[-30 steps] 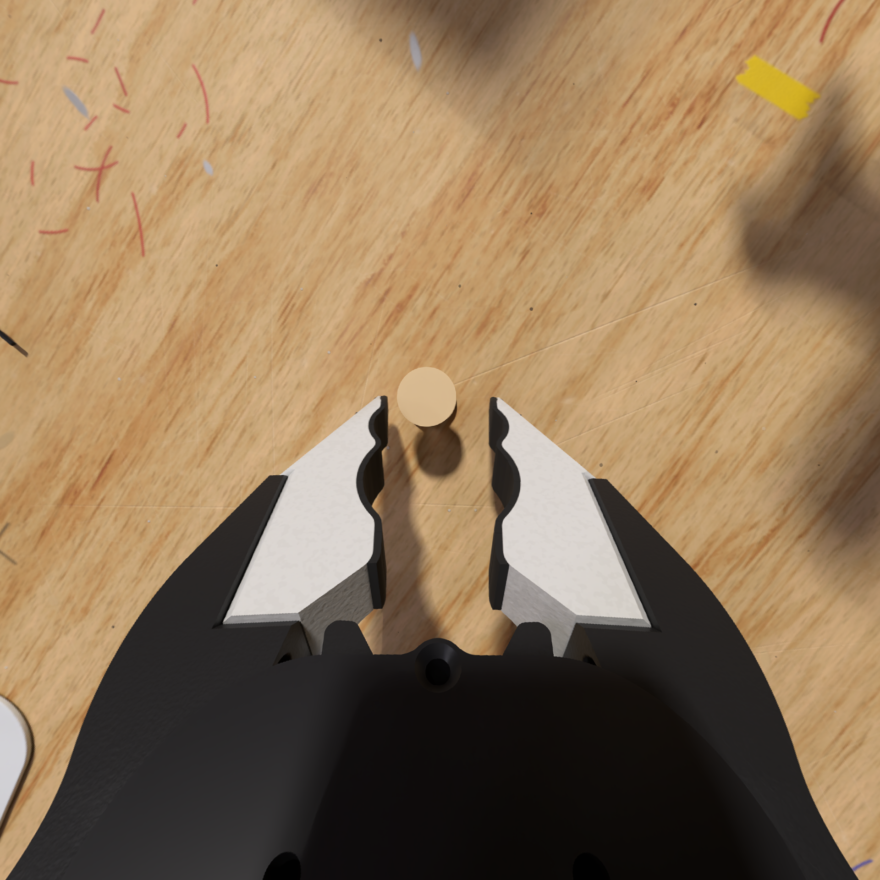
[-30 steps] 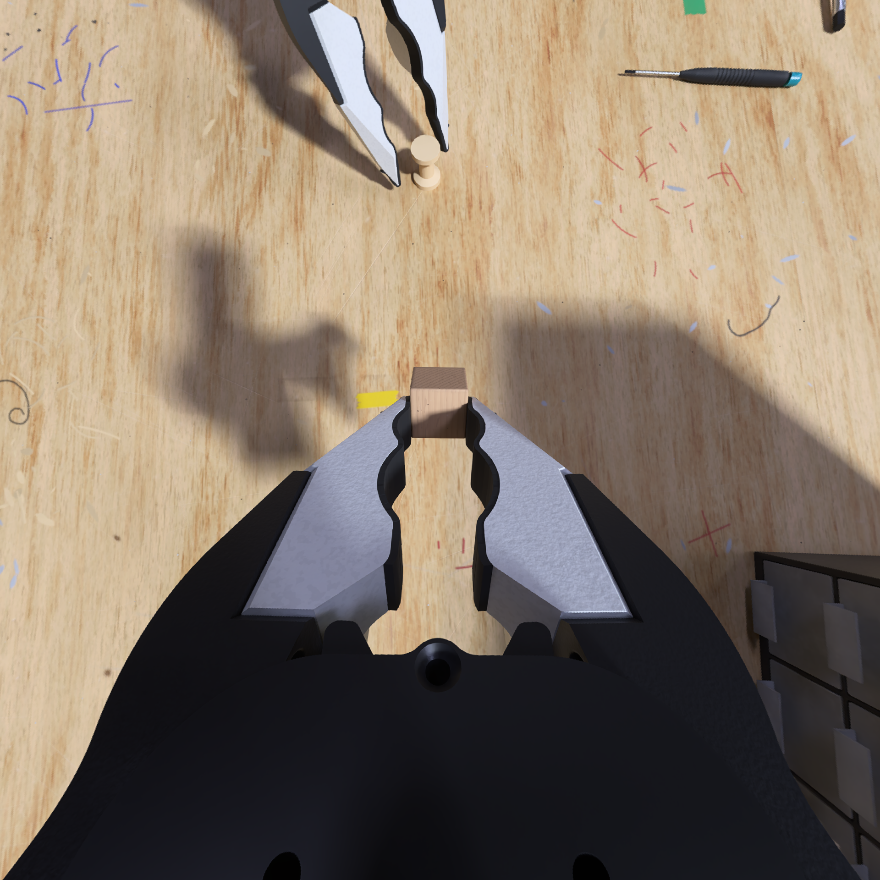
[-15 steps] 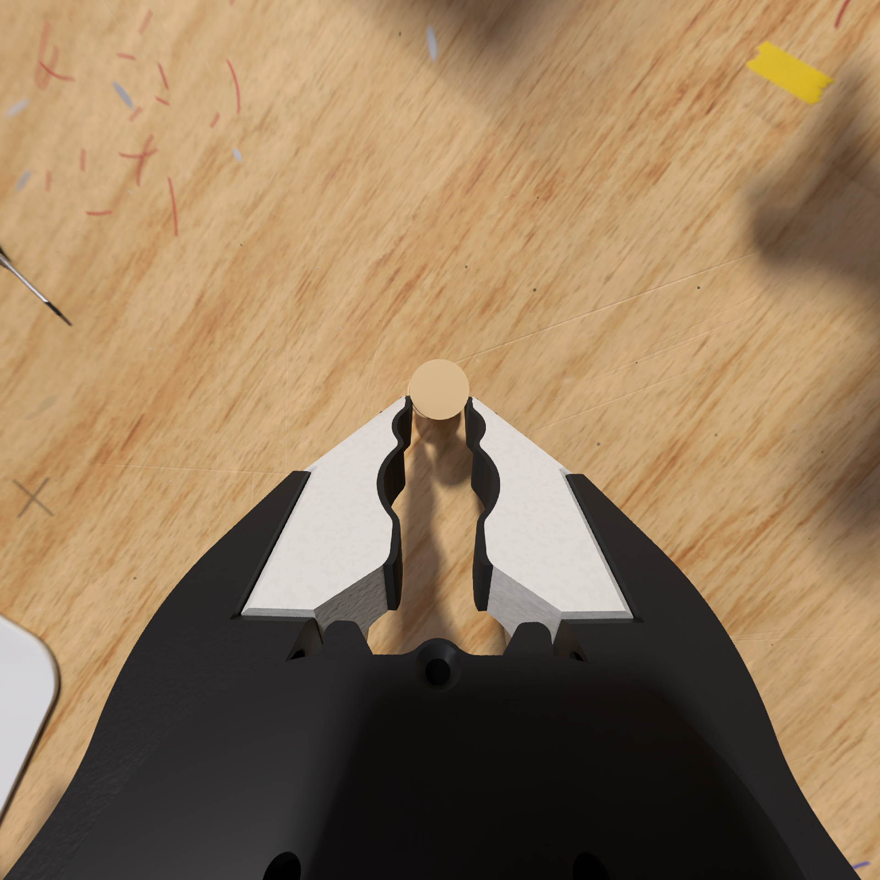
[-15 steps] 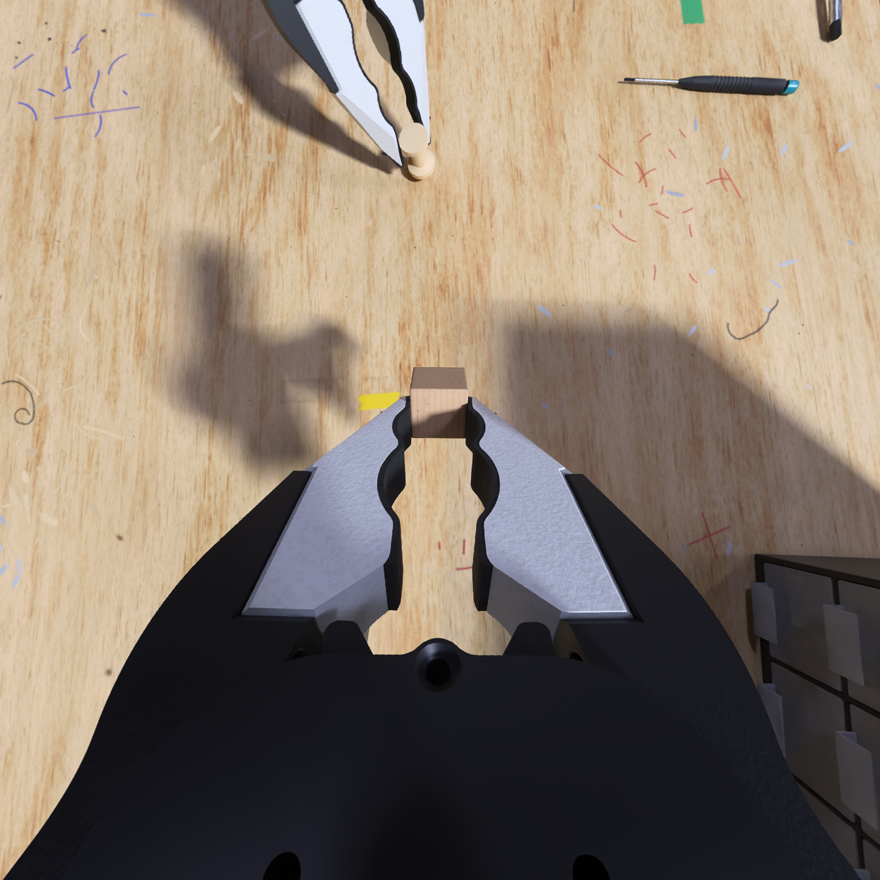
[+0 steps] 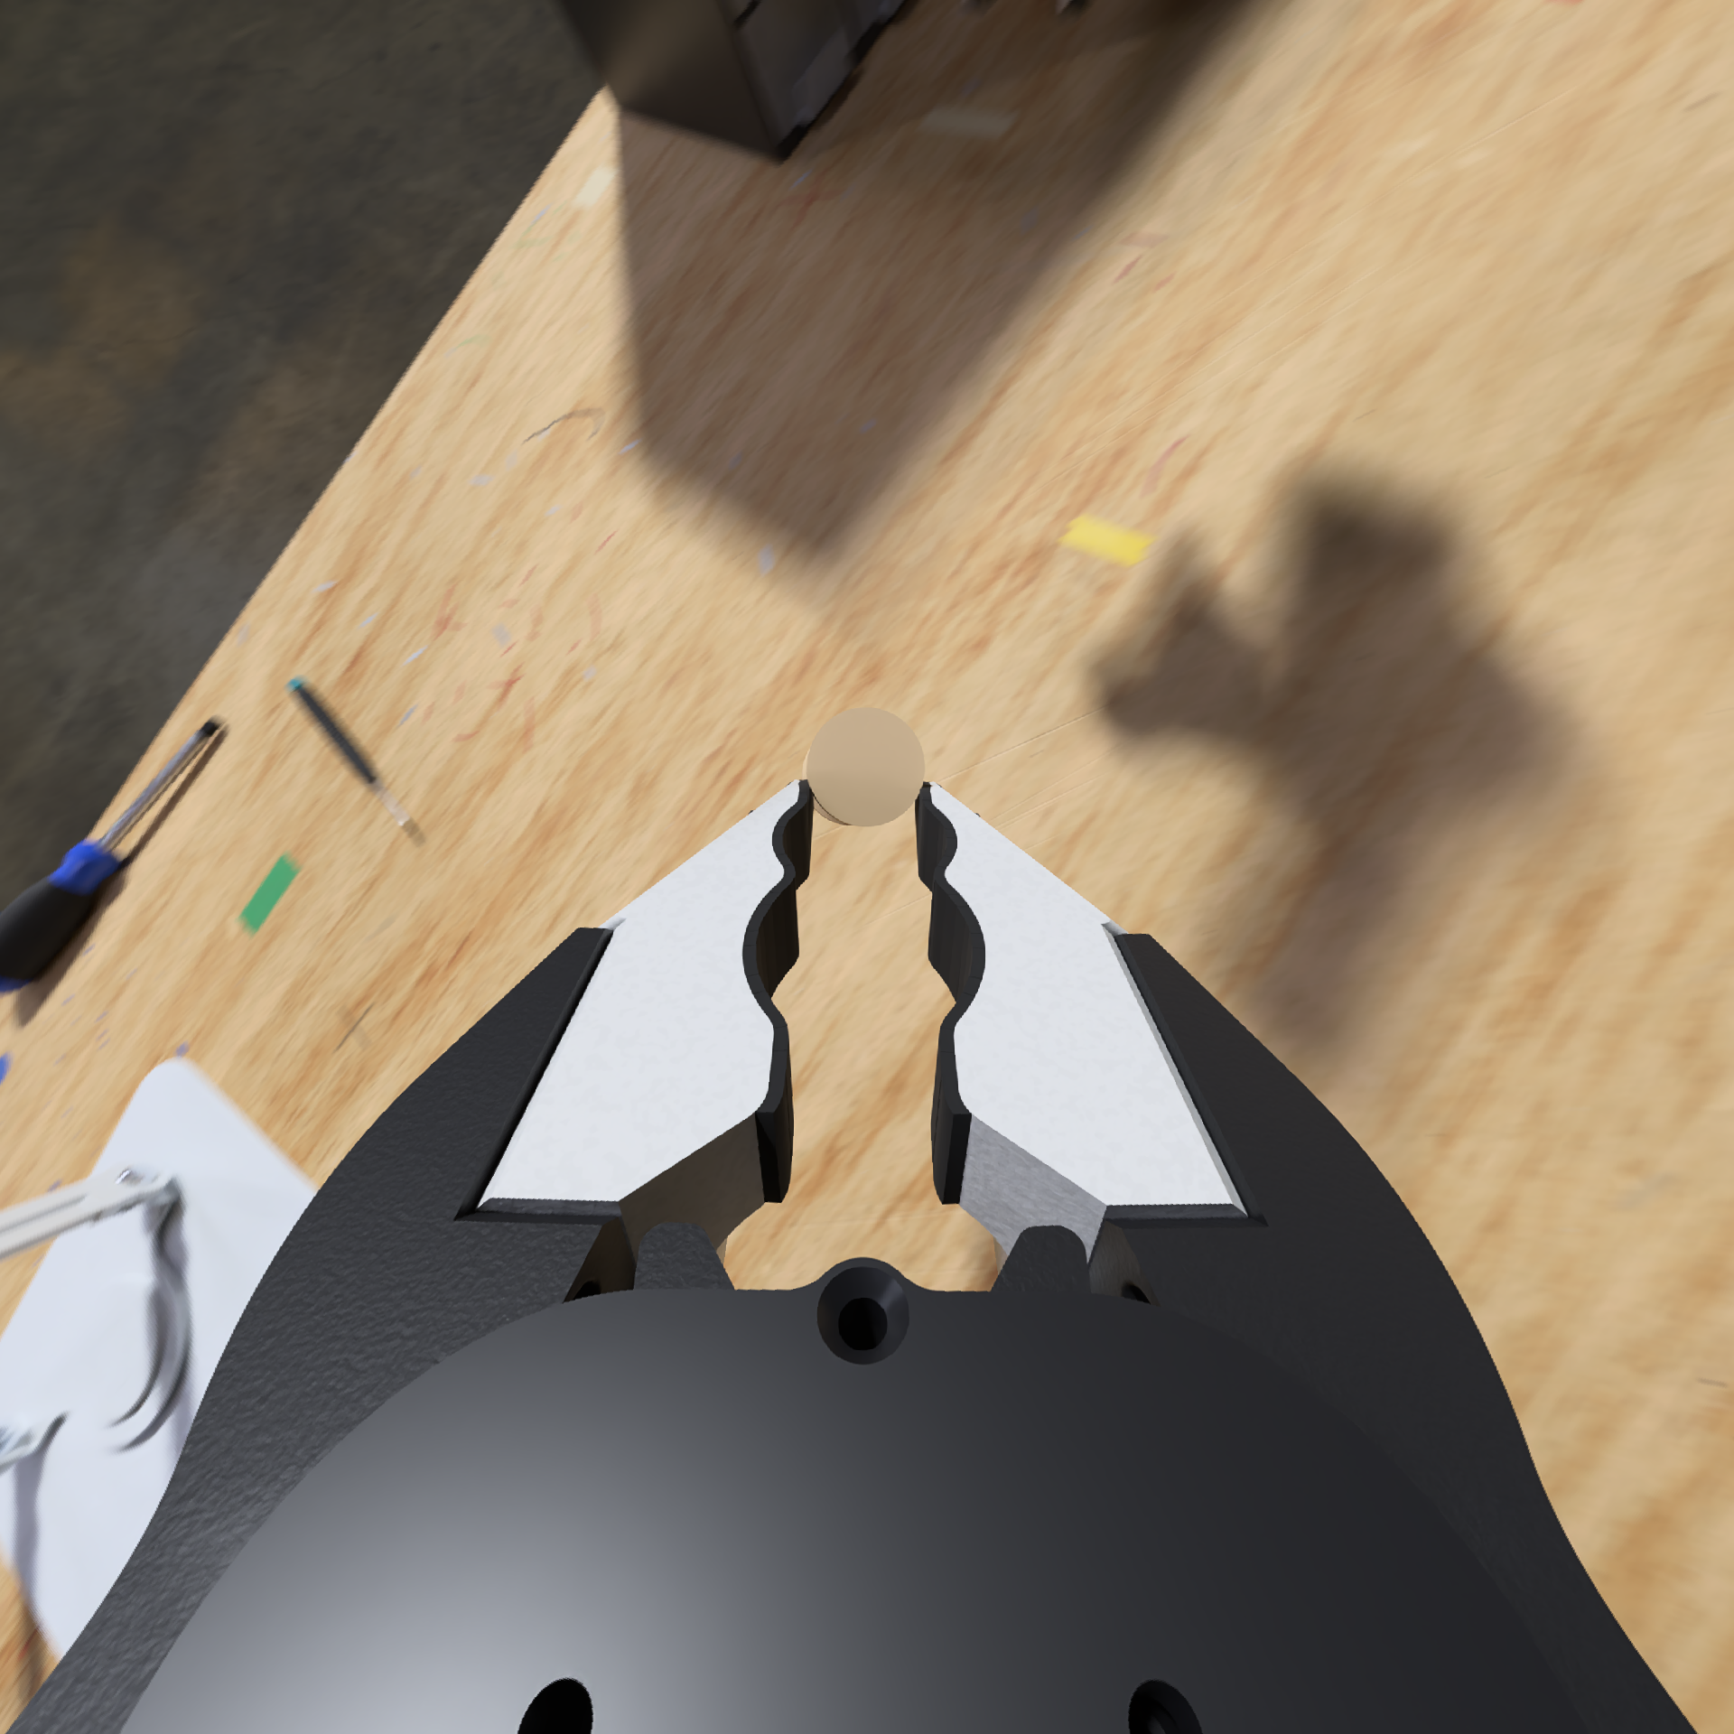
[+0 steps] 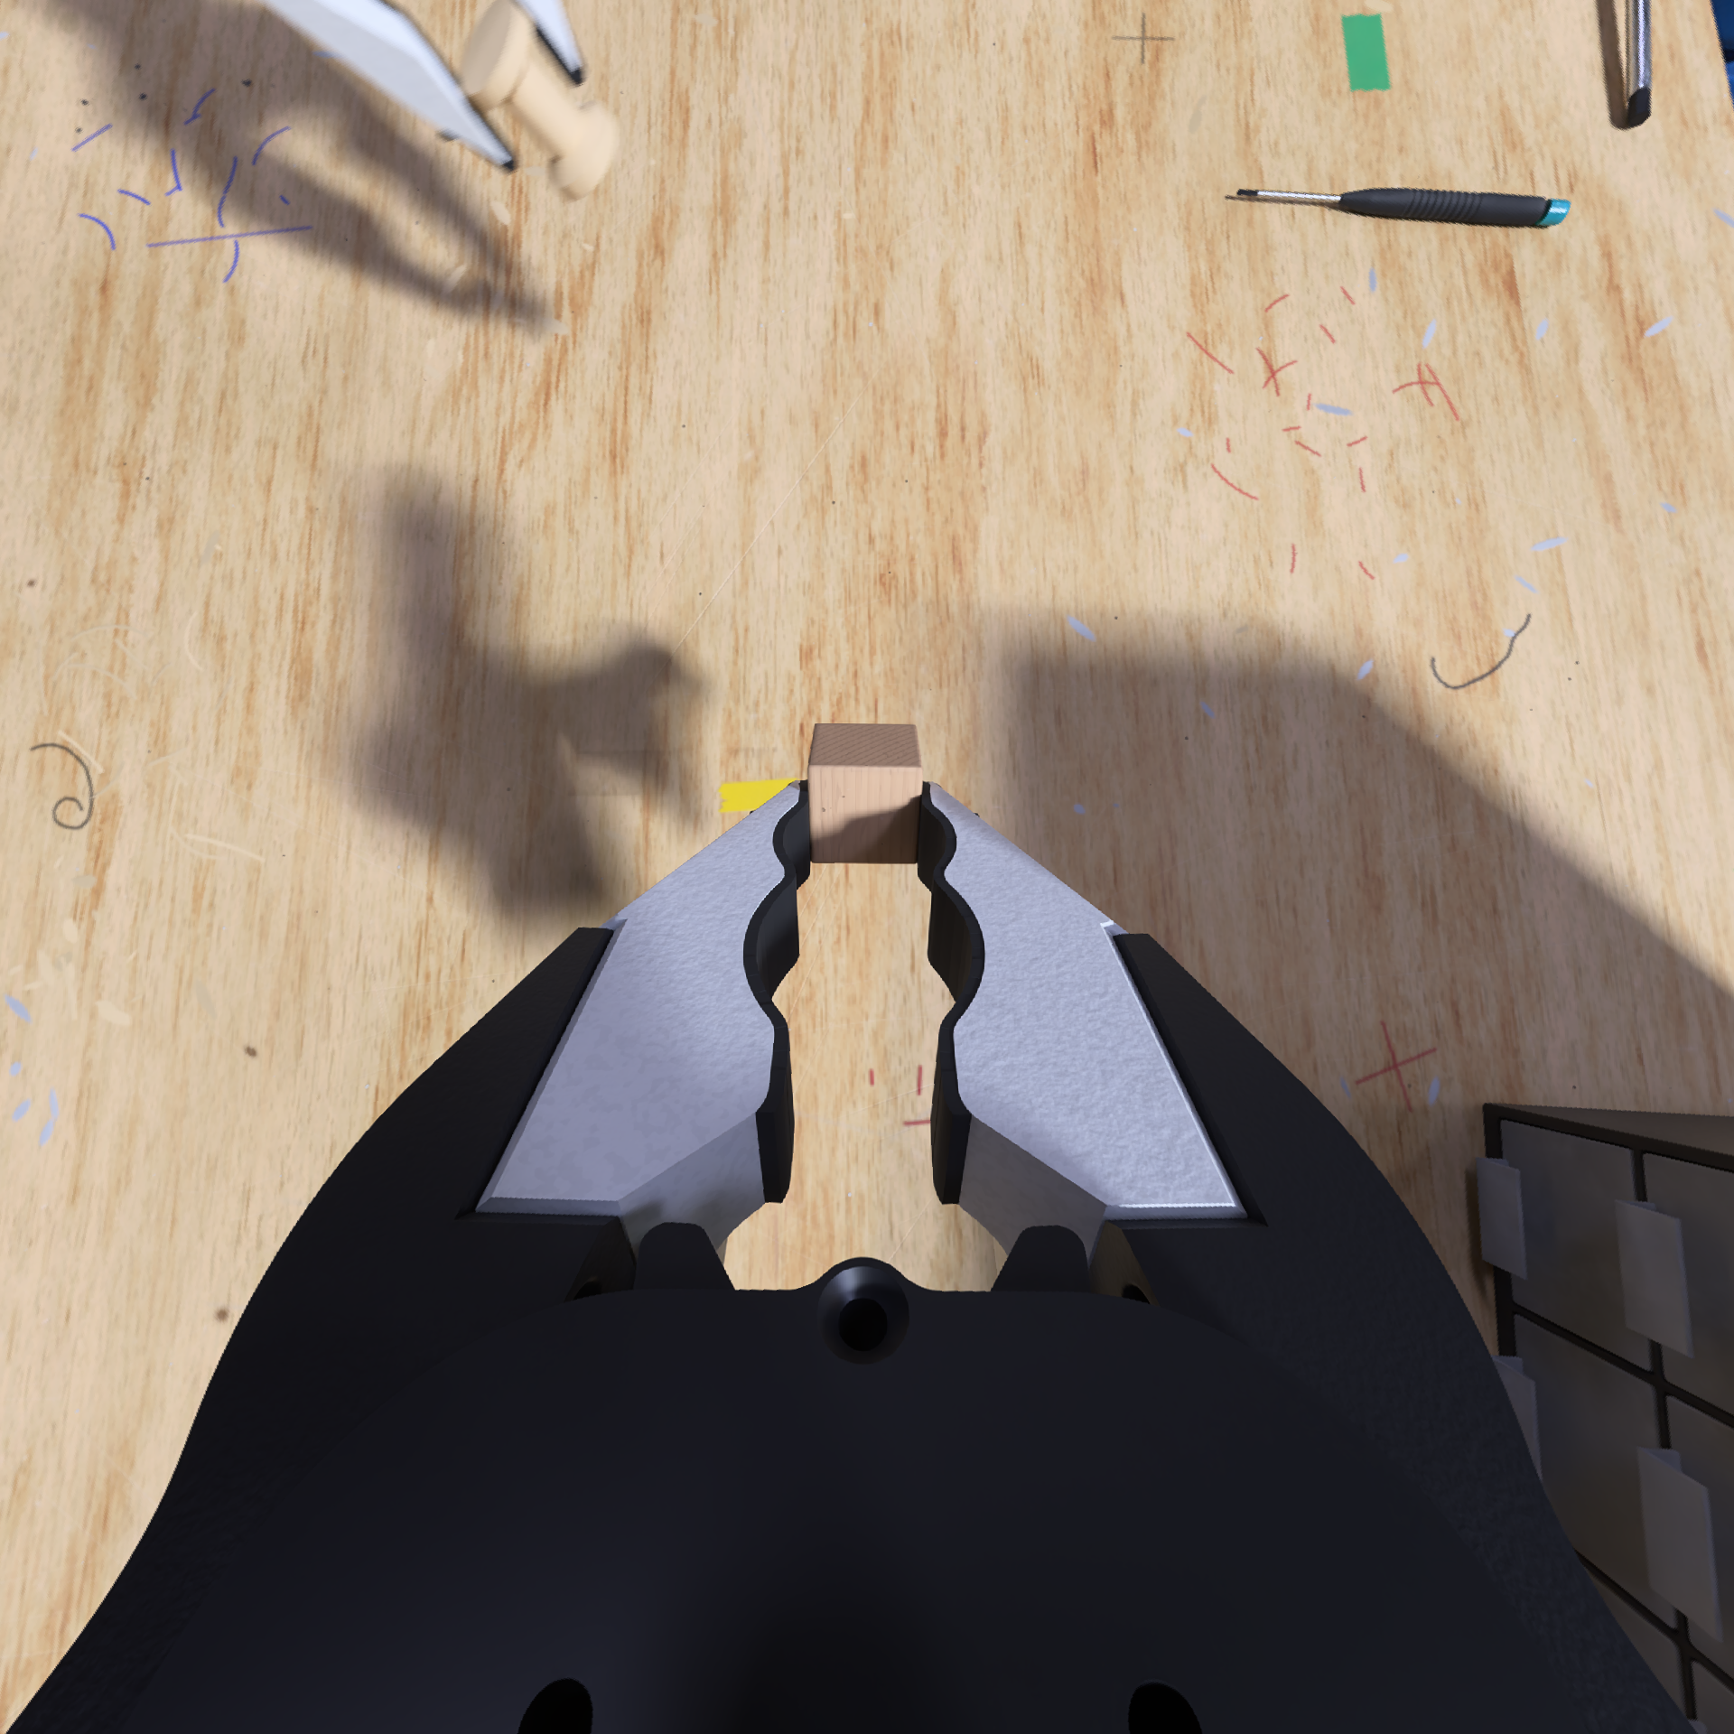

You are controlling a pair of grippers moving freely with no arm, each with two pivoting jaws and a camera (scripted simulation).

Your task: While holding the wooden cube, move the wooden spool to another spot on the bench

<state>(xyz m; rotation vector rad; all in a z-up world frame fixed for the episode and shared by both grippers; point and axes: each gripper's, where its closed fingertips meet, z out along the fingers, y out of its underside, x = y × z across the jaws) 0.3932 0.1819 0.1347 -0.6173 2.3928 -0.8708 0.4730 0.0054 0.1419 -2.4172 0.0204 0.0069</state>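
My left gripper (image 5: 863, 798) is shut on the wooden spool (image 5: 864, 768), whose round pale end faces the left wrist camera; it is held well above the bench. In the right wrist view the spool (image 6: 544, 103) hangs tilted between the left gripper's fingers (image 6: 413, 84) at the top left, clear of the wood. My right gripper (image 6: 863, 807) is shut on the wooden cube (image 6: 863, 793) at its fingertips, above the bench.
A dark drawer cabinet (image 6: 1623, 1361) stands at the right and shows at the top of the left wrist view (image 5: 741, 66). A black precision screwdriver (image 6: 1407, 205), a blue-handled screwdriver (image 5: 84, 873), green tape (image 6: 1365, 52), yellow tape (image 5: 1105, 541), a white tray (image 5: 113, 1314) and the bench edge (image 5: 394, 394) are around.
The left gripper closed on the spool, then lifted it high and tilted, so the bench edge and floor came into view. The right gripper held still with the cube.
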